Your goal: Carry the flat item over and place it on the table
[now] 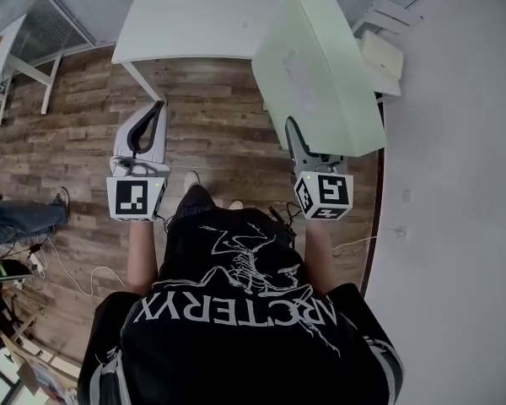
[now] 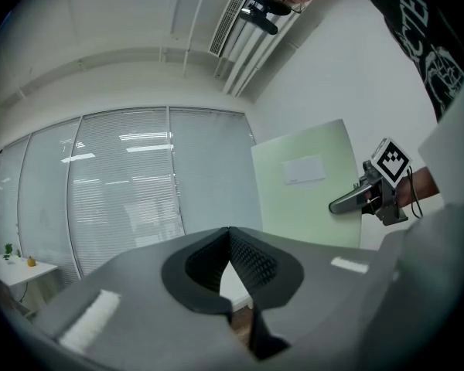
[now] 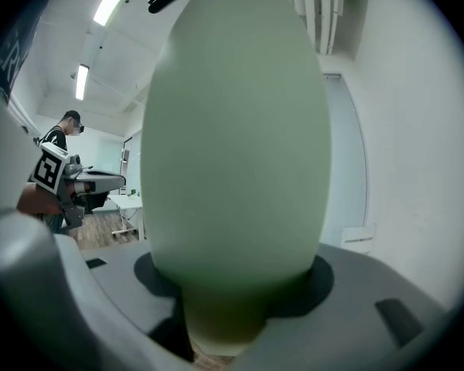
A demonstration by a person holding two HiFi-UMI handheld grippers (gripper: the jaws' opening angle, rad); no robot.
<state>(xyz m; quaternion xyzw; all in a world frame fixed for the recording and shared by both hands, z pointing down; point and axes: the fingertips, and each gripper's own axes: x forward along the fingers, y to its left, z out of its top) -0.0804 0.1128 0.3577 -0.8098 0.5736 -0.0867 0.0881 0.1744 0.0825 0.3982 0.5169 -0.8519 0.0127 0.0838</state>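
Bright, even light all round, no harsh shadows. Ceiling strips [image 3: 81, 79] glow white and mirror as streaks on the glass wall [image 2: 124, 199]. The head view is crisp, floor [image 1: 219, 116] planks bowing near the edges. Both gripper views curve hard, with black corners. The board [image 3: 240, 130] sits so close in the right gripper view that it's a green blur, shaded at the bottom.

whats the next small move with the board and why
Probably a step forward, to bring the board over the table. The right gripper is clamped on the board's near edge and holds it up above the wood floor, while the table lies ahead of the person. The left gripper is shut and empty.
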